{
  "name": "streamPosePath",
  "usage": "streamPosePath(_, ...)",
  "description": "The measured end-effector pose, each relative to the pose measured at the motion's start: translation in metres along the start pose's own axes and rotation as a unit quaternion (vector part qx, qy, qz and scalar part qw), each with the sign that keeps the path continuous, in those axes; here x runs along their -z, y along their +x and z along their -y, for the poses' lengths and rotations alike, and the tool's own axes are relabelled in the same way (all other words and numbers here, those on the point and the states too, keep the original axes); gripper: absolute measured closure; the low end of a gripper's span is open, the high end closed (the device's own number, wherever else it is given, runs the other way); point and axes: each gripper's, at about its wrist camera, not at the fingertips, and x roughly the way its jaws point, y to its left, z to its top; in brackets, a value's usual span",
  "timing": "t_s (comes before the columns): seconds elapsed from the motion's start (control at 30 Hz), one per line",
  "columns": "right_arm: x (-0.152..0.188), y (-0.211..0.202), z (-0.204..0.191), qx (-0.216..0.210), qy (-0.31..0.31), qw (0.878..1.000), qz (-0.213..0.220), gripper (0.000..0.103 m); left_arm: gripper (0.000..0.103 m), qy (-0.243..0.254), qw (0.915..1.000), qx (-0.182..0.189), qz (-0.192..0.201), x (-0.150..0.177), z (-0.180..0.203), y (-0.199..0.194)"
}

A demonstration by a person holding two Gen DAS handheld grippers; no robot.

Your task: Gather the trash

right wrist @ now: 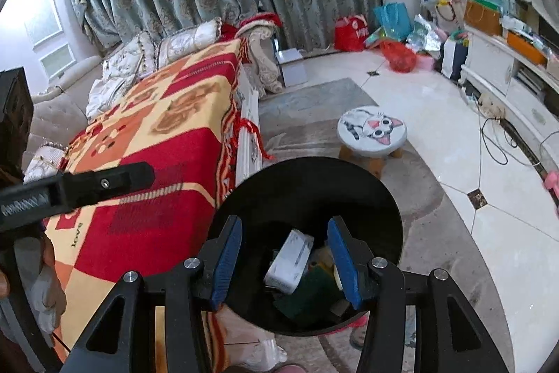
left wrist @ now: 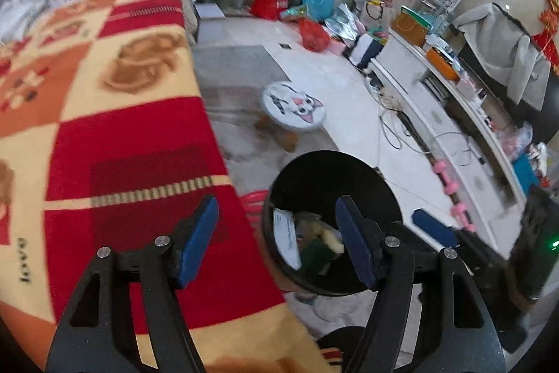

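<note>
A black round bin (left wrist: 332,170) (right wrist: 307,184) stands on the floor beside the blanket-covered couch. Inside it lie a white box (right wrist: 290,259) (left wrist: 286,238), a dark green sponge (right wrist: 307,298) (left wrist: 314,256) and a yellowish piece (left wrist: 332,238). My right gripper (right wrist: 286,254) hangs open right over the bin's mouth with nothing between its blue pads. My left gripper (left wrist: 277,226) is open too, empty, straddling the bin's left rim and the blanket's edge. One blue finger of the right gripper (left wrist: 433,228) shows at the right of the left wrist view.
A red, orange and yellow blanket (left wrist: 115,128) (right wrist: 167,142) covers the couch on the left. A small cat-face stool (left wrist: 293,107) (right wrist: 372,126) stands beyond the bin. A white TV cabinet (left wrist: 454,135), cables, pink dumbbells (left wrist: 450,187) and bags (right wrist: 398,55) line the right side.
</note>
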Motion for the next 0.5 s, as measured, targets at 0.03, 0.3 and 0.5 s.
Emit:
streamPosePath(0.03, 0.0, -0.004, -0.004, 0.005, -0.004, 1.0, 0.006, 0.054, 0.034, 0.002, 1.0, -0.005, 0.006, 0.004, 0.0, -0.005)
streamPosePath(0.3, -0.004, -0.04, -0.027, 0.023, -0.016, 0.998, 0.048, 0.047, 0.034, 0.024, 0.9961, -0.047, 0.07, 0.023, -0.001, -0.052)
streamPosePath(0.5, -0.008, -0.062, -0.041, 0.027, -0.016, 0.997, 0.072, 0.046, 0.034, 0.03, 0.9921, -0.056, 0.108, 0.028, -0.004, -0.081)
